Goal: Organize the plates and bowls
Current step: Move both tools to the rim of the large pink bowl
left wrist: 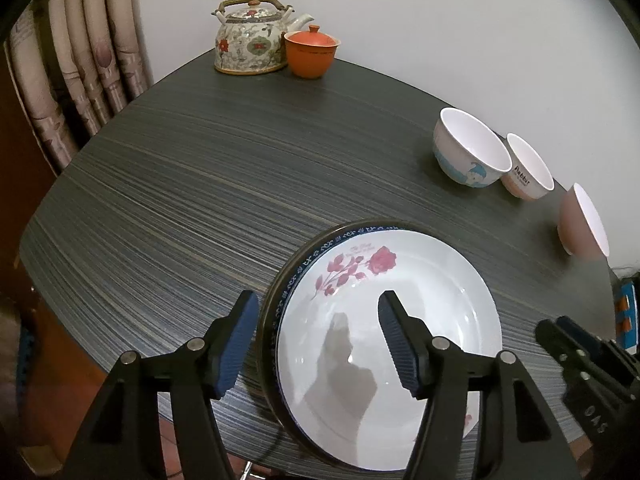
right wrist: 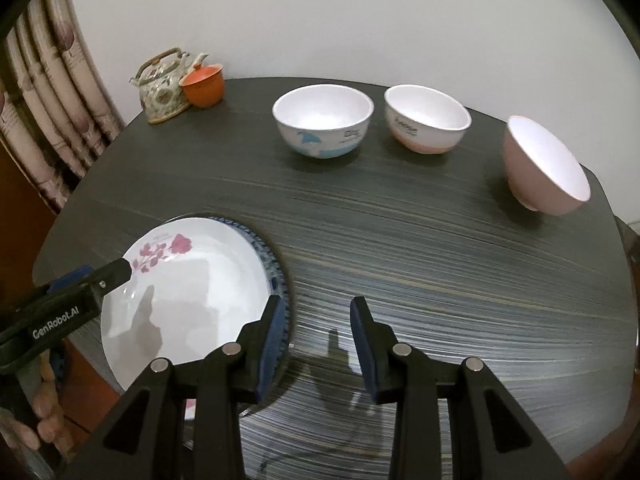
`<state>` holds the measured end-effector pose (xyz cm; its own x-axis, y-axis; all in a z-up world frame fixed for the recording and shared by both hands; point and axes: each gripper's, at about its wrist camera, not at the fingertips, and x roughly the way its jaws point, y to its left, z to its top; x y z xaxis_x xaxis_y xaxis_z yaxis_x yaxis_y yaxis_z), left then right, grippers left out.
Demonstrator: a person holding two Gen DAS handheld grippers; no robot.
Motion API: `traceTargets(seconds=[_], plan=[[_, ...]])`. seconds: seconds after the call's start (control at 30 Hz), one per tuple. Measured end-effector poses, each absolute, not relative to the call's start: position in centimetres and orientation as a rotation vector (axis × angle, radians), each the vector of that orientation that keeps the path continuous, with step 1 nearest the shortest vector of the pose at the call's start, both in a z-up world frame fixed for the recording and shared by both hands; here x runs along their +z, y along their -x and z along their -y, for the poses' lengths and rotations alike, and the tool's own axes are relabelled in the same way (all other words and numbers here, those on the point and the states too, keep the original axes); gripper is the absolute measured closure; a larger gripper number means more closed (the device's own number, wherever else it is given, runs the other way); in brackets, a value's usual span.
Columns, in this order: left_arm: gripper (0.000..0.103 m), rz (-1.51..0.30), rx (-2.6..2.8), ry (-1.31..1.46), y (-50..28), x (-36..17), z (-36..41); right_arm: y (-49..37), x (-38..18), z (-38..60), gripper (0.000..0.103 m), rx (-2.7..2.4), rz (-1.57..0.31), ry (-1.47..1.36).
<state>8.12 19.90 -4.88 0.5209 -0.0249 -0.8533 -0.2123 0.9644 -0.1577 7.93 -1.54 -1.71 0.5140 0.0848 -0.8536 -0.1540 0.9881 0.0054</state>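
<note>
two plates (left wrist: pixel 384 320) sat stacked at the table's (left wrist: pixel 180 184) near edge, three bowls (right wrist: pixel 324 124) well apart behind. left gripper (left wrist: pixel 316 344) straddled the rim, jaws apart, gripping nothing; right gripper (right wrist: pixel 316 344) hung part-open, empty. best lift clear without nudging the stack.

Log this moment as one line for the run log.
left gripper: open astride rim of white rose-patterned plate | right gripper: open, empty | three bowls unstacked on dark striped table
</note>
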Motion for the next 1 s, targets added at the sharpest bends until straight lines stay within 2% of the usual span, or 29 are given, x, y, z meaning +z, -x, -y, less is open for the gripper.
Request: traceTargets(seconds=[0.57,0.83,1.0], plan=[[0.041,-0.965,0.288,0.076,-8.1,-4.5,-19.2,-8.9,-2.0,14.1,0.068,0.011,-1.032,-0.072],[0.04,-0.921,0.205,0.024,-9.5,-0.6,-13.0,-10.1,-1.9,21.4,0.068,0.004,-1.049,-0.235],[0.036,-0.92,0.038,-0.014,-12.0,1.6,-7.0,-11.0,-0.6,25.8,0.068,0.014,-1.035,-0.307]])
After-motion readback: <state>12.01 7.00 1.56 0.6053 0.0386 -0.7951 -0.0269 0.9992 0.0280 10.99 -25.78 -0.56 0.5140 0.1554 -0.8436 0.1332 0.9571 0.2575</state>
